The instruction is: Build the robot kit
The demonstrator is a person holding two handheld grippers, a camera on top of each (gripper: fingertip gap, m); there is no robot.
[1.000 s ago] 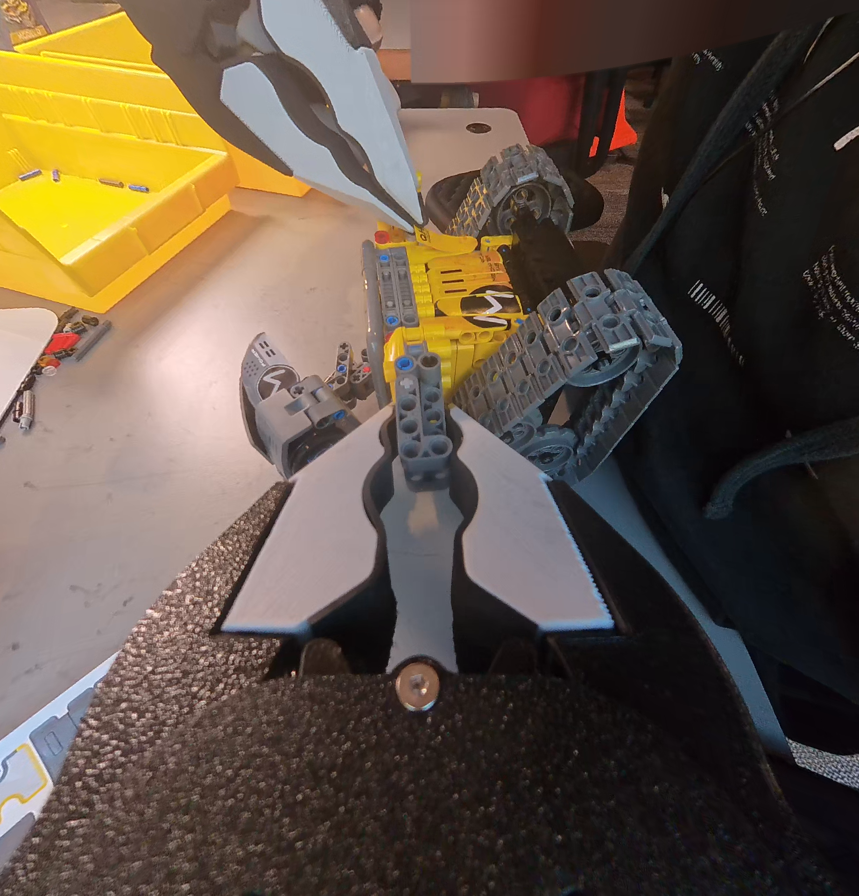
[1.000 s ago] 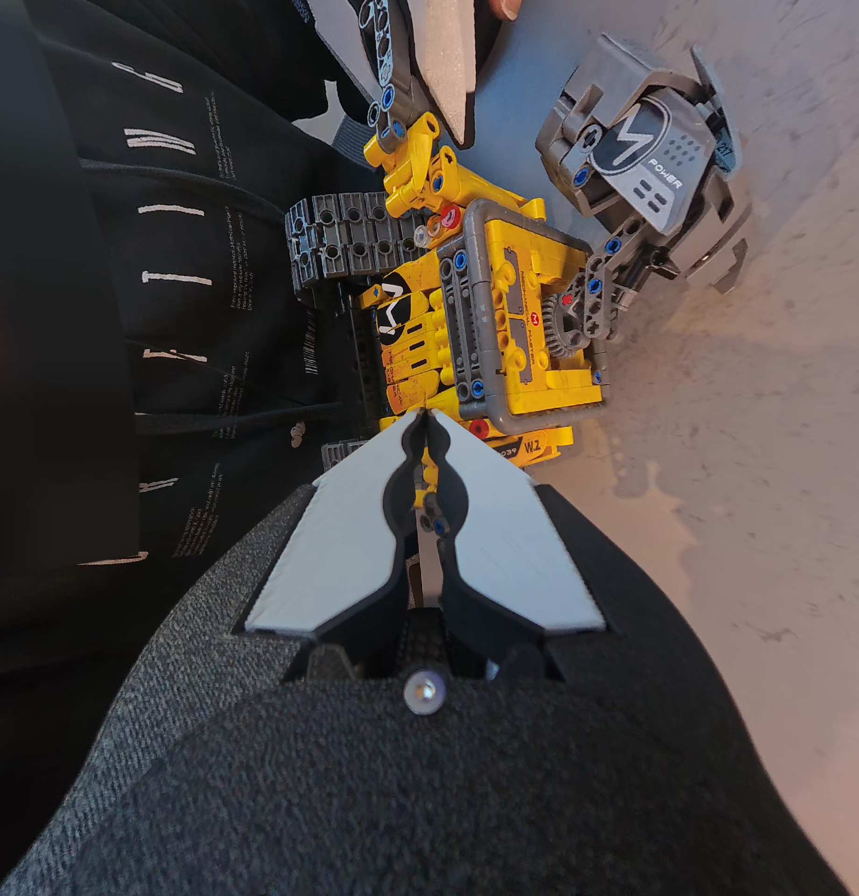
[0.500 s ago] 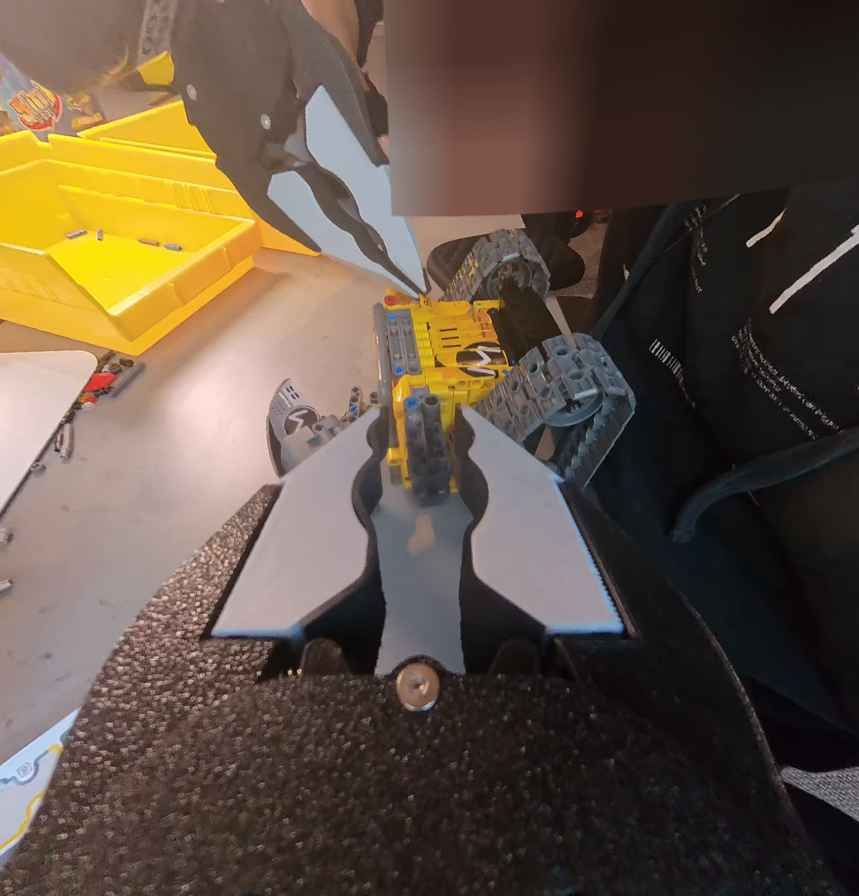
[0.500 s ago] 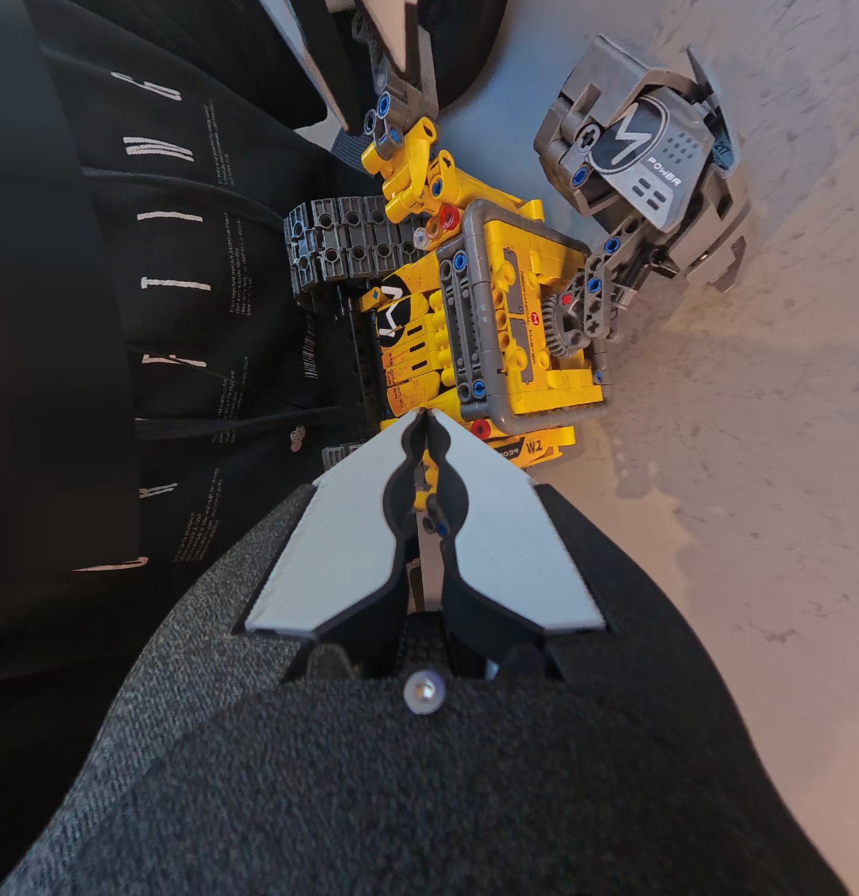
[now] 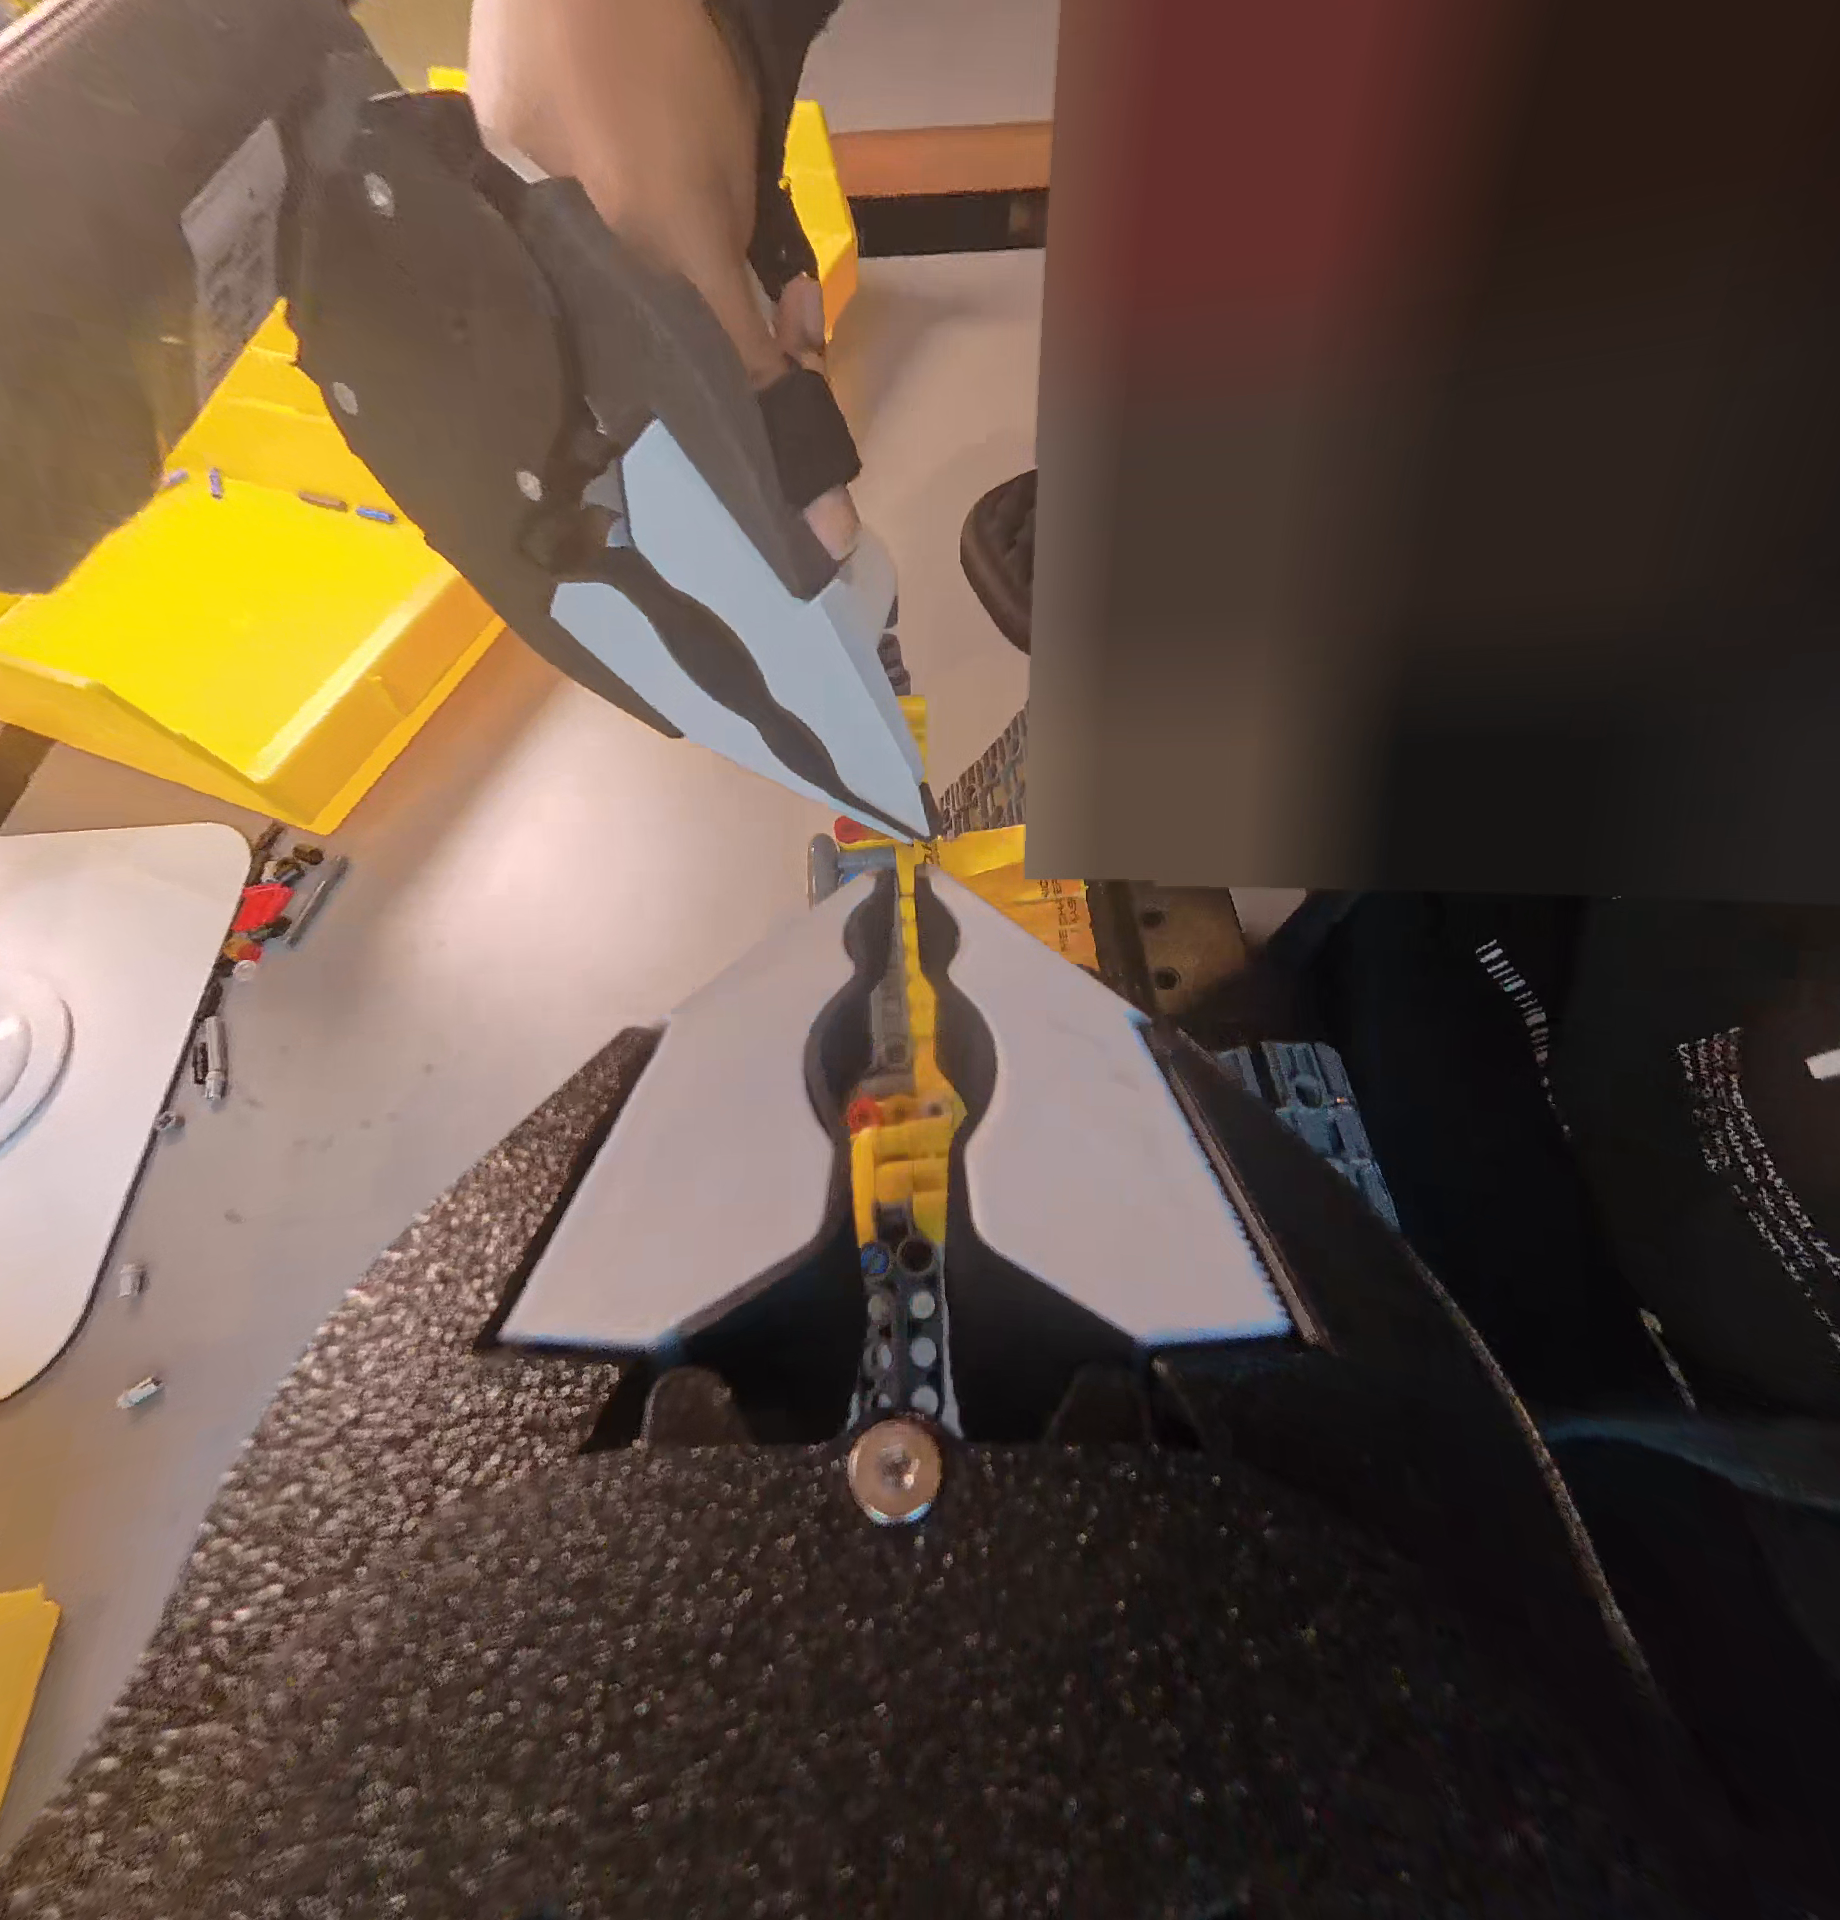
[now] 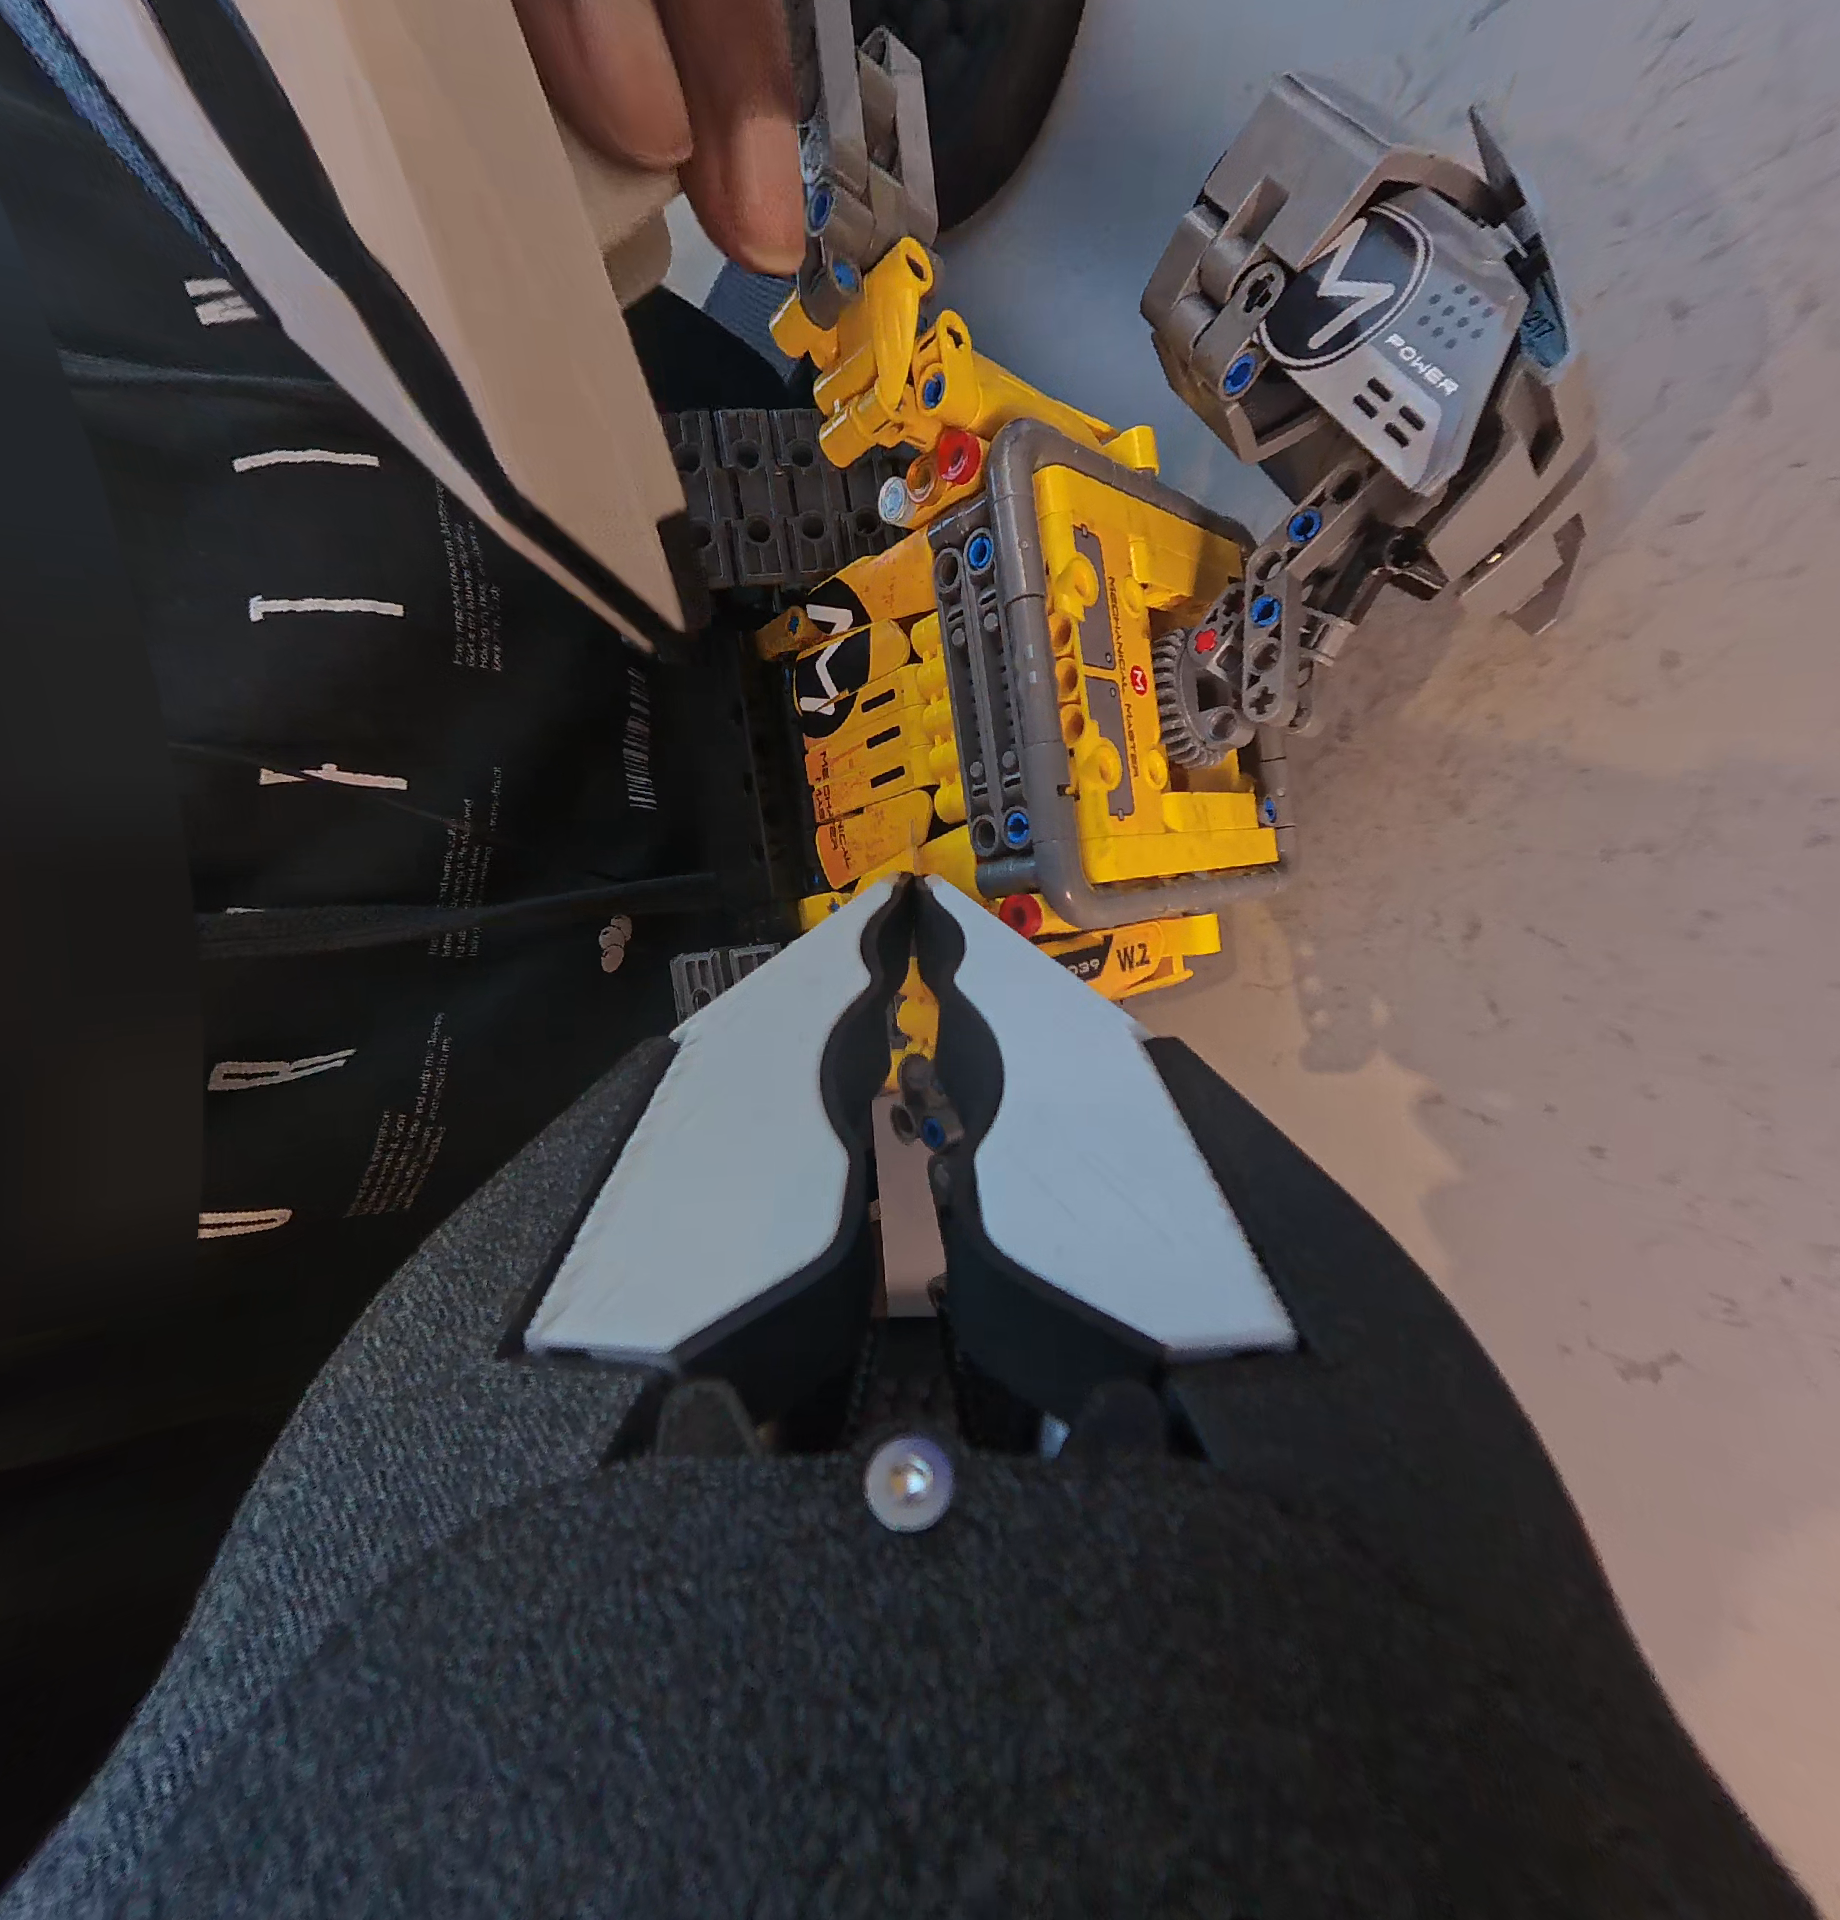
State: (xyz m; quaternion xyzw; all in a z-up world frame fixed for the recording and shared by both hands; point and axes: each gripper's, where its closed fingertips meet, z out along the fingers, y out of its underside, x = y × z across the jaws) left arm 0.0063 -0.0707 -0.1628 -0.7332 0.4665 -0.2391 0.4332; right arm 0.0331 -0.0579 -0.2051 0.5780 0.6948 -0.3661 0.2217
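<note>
Both claws are clamping the yellow-and-grey brick vehicle: left gripper gripping its studded beam end, right gripper pinching its yellow edge, grey bucket lying just beside it.

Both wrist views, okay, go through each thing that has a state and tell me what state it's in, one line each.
Left gripper: shut on the toy vehicle's grey beam.
Right gripper: shut on the toy vehicle's yellow end.
Yellow toy vehicle: assembled, tipped on its side at the table edge.
Grey bucket: attached by its linkage, resting on the table.
Yellow bin: open, a few small pieces inside.
</note>
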